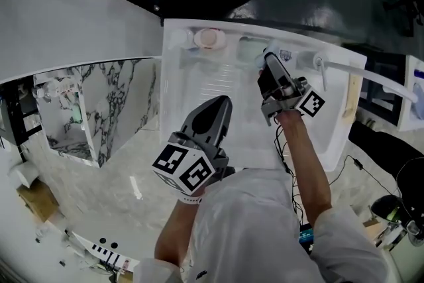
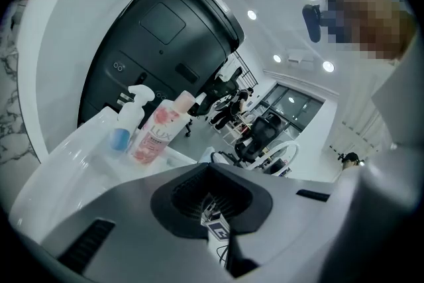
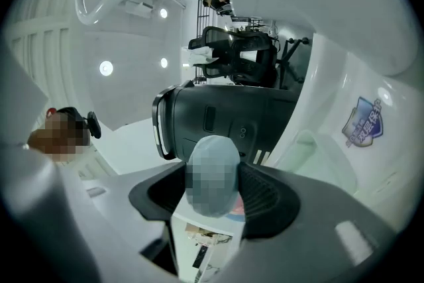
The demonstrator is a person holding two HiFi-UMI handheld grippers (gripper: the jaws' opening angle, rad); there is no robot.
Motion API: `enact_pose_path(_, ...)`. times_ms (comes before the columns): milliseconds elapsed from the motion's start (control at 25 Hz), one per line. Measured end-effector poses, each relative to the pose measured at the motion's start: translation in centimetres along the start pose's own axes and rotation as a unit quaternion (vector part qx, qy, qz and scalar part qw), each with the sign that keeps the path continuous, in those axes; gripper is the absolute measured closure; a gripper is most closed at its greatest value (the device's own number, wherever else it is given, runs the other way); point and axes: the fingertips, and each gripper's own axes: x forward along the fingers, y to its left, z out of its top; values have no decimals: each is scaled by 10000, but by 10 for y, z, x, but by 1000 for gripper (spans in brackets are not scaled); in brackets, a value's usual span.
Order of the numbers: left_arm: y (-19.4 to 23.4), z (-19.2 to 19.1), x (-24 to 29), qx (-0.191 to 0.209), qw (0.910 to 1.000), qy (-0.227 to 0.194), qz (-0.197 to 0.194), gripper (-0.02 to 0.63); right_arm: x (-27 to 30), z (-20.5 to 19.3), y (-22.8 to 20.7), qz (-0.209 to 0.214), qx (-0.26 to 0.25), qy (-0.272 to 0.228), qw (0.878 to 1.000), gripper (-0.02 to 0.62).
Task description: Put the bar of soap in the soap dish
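Bathroom showroom setting: a white tub (image 1: 218, 86) with a ribbed floor fills the centre of the head view. A marble panel (image 1: 119, 103) stands to its left and grey floor lies beyond.

The person leans over the tub in white sleeves. The right tongs (image 1: 269, 57) are extended to the far end of the tub. The left tongs (image 1: 223, 103) are held back, nearer the body, over the tub floor.

The right tongs are clenched on the bar of soap (image 3: 209, 235), a white boxed bar with a touch of pink on its face. Its long axis appears to run along the tongs, with one end toward the camera and the other past the tips. That outer end points at a dark rounded housing (image 3: 225, 119). A mosaic patch covers the outer end, so its exact outline cannot be read. The bar is clear of the tub, carried only by the tongs.

The soap dish (image 3: 310, 148), a pale green shallow tray, sits on the tub's far ledge. It is just to the right of the held bar and near a blue badge sticker (image 3: 363, 122). Its contents cannot be confirmed from these views.

The left tongs are closed tip to tip with nothing gripped.

On the ledge, left of the dish, a pink LUX bottle (image 2: 154, 136) and a white spray bottle (image 2: 126, 126) with a blue label stand upright just beside each other.
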Motion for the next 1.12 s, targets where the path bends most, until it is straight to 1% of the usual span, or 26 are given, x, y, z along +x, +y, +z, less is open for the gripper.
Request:
enact_pose_path(160, 3, -3, 4, -34, 10000, 31, 11, 601, 2, 1, -10, -338, -265, 9, 9991, 336)
enact_pose_path(280, 3, -5, 4, -44, 10000, 57, 3, 601, 3, 4, -14, -678, -526, 14, 9963, 336)
enact_pose_path(400, 5, -4, 3, -53, 10000, 59, -4, 601, 4, 5, -20, -1113, -928, 99, 9894, 337)
enact_pose_path(520, 6, -1, 2, -71, 10000, 58, -9, 601, 4, 8, -30, -1564, -1140, 143, 9810, 342)
enact_pose_path(560, 6, -1, 2, -79, 10000, 59, -16, 601, 3, 10, -35, -1767, -1241, 141, 9763, 364)
enact_pose_path(600, 5, -2, 2, -85, 9999, 62, -24, 601, 1, 13, -41, -1998, -1393, 145, 9698, 441)
enact_pose_path(640, 5, -2, 2, -90, 9999, 64, -32, 601, -2, 15, -46, -2254, -1593, 183, 9610, 497)
enact_pose_path(720, 5, -4, 2, -100, 9999, 56, -33, 601, -4, 17, -56, -2767, -2076, 390, 9374, 497)
enact_pose_path(760, 5, -5, 1, -110, 9999, 48, -26, 601, -4, 15, -60, -2945, -2276, 508, 9268, 497)
enact_pose_path(800, 5, -5, 0, -121, 9999, 43, -20, 601, -4, 14, -63, -3047, -2402, 603, 9197, 497)
enact_pose_path(840, 6, -5, 0, -129, 9999, 38, -16, 601, -3, 12, -64, -3092, -2466, 668, 9161, 497)
enact_pose_path(1120, 9, -1, -8, -122, 9999, -19, 16, 601, -2, 6, -57, -3050, -2523, 647, 9160, 497)
